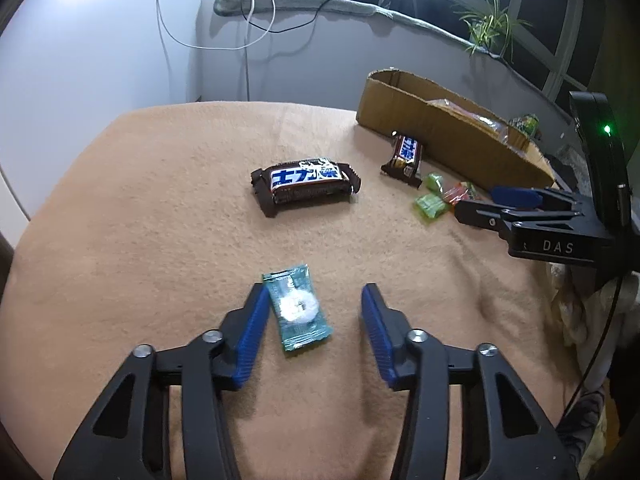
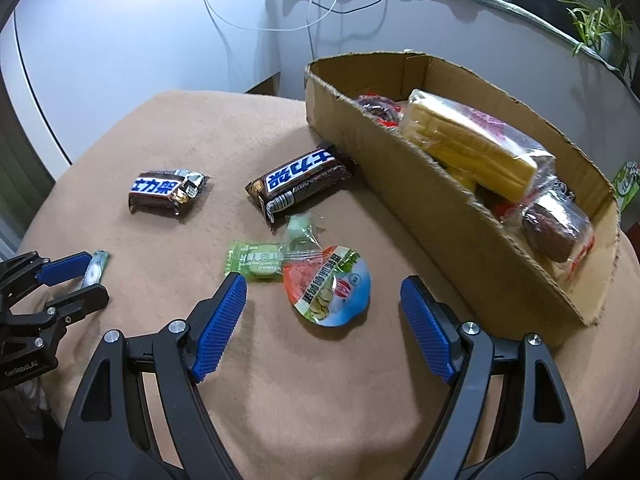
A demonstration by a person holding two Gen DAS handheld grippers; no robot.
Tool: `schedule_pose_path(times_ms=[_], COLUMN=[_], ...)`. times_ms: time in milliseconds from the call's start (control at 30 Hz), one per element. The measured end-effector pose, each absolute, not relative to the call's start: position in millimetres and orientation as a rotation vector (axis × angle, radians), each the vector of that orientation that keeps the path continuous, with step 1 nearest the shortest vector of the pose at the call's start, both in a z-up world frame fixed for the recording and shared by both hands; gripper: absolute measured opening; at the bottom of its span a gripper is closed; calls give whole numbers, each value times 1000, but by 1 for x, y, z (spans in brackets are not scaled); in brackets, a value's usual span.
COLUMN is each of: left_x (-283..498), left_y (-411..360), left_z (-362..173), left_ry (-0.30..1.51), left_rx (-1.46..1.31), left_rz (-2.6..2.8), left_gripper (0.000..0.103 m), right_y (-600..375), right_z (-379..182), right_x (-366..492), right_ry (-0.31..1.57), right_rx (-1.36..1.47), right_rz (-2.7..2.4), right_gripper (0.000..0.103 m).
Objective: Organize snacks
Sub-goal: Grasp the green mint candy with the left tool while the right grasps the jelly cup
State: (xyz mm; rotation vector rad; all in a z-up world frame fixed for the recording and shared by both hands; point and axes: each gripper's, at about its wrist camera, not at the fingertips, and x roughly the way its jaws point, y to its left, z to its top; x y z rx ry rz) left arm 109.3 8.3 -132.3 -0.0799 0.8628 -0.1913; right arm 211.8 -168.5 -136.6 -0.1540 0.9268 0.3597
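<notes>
**Snack sort: box partly loaded, six items left on the cloth**

Done so far, judging by the box (image 2: pixel 460 184): it already holds a yellow wafer pack (image 2: pixel 468 144), a dark round snack (image 2: pixel 556 228) and a few more wrapped bits I can't make out.

Still out on the cloth (image 1: pixel 160 200): two choc bars, one lying free (image 1: pixel 306 188), one touching the box wall (image 2: pixel 300 184); two green candies (image 2: pixel 256 264); a jelly cup (image 2: pixel 328 288); a teal mint (image 1: pixel 298 314).

Left gripper (image 1: pixel 316 300): jaws apart, straddling the mint. Left pad touches the wrapper edge, right pad is clear of it. Not clamped yet.

Right gripper (image 2: pixel 322 292): jaws wide apart, low over the jelly cup, cup sits between the pads, no contact visible.

My read: roughly halfway. Both hands are at the grasp stage, mint and cup likely go next, then the bars and green candies. The mint is flat and thin, so it might slip.
</notes>
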Motion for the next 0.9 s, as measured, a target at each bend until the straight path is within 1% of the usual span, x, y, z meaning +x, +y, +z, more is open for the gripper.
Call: schedule_pose_path(times_ms=[33, 67, 133, 233, 267, 333, 433, 467, 567, 900], left_x=[110, 110, 110, 109, 110, 111, 110, 110, 110, 110], left_y=[8, 7, 6, 4, 4, 4, 4, 4, 6, 10], left_z=[-133, -134, -135, -136, -136, -136, -136, -136, -135, -134], left_ry=[863, 862, 858, 852, 852, 851, 847, 846, 846, 848], left_rx=[-74, -66, -56, -40, -38, -38, -38, -39, -49, -82], left_rz=[-190, -186, -181, -179, -181, -182, -180, -179, -179, -189], left_gripper=[41, 38, 37, 35, 32, 29, 25, 25, 23, 23], right_y=[-168, -168, -168, -170, -171, -173, -174, -174, -174, -181], right_z=[-138, -139, -143, -143, -143, -142, -142, -142, -140, -136], right_x=[213, 214, 217, 218, 218, 218, 218, 218, 215, 207], right_ry=[930, 935, 954, 951, 949, 944, 943, 942, 938, 923], right_rx=[-156, -156, -151, -143, -139, -131, -125, -127, -126, -94], right_rz=[357, 356, 357, 348, 344, 334, 332, 332, 337, 344], right_gripper=[81, 73, 66, 60, 54, 46, 43, 40, 34, 31])
